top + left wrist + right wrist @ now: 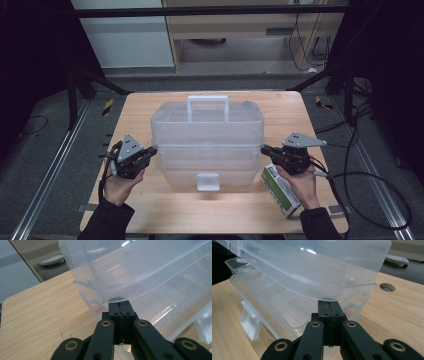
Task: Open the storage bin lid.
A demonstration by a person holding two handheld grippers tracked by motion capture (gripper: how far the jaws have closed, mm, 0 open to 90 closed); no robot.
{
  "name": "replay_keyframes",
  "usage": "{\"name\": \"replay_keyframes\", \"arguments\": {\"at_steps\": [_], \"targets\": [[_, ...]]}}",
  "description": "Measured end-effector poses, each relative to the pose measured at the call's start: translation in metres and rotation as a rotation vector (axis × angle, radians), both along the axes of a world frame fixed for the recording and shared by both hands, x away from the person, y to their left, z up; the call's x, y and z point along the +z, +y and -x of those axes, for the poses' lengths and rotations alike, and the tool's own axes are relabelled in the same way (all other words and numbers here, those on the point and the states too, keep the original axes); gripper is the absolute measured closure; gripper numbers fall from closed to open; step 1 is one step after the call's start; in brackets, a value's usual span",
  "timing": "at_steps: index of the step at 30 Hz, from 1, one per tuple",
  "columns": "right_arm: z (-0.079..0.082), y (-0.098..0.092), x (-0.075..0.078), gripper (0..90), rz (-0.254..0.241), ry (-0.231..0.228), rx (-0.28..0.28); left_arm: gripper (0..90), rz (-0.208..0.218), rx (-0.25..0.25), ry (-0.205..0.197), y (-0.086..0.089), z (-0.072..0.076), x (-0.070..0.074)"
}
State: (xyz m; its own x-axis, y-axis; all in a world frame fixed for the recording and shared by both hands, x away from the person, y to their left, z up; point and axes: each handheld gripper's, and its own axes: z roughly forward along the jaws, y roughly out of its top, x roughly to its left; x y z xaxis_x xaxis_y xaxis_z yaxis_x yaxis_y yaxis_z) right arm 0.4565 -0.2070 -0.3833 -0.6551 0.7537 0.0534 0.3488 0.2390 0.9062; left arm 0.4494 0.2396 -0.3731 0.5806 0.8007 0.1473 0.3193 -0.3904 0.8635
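A clear plastic storage box (pixel 207 135) with a white handle (pixel 207 102) stands in the middle of the wooden table (pixel 150 210). Its lid (pixel 140 267) (pixel 312 262) sits tilted up off the base (pixel 287 305), with a gap along each side. My left gripper (pixel 154 149) (pixel 119 305) is shut, its tip tucked just under the lid's rim at the box's left end. On the right end my right gripper (pixel 263 148) (pixel 329 303) is shut too, its tip likewise under the rim. Nothing lies between either pair of jaws.
A green and white carton (pixel 281 190) lies on the table under the right hand, near the front right corner. The box's front latch (pixel 208 181) (pixel 250 322) hangs loose. A round cable hole (pixel 387 287) sits in the table behind the box. Black frame legs stand around the table.
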Motion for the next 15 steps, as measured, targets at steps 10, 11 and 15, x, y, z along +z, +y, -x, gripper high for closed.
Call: {"name": "replay_keyframes", "arguments": {"at_steps": [10,11,15], "targets": [[-0.002,0.0008,0.0044,90.0,0.005,-0.016,-0.007,89.3,0.0,0.006,-0.012,-0.0006,-0.0026,0.0044],[-0.0023,0.0007,0.0044,90.0,0.004,-0.017,-0.006,89.3,0.002,0.005,-0.014,-0.0006,-0.0029,0.0046],[-0.0029,0.0009,0.0055,90.0,-0.001,-0.018,-0.006,89.3,0.005,0.007,-0.015,-0.0004,-0.0048,0.0058]]}}
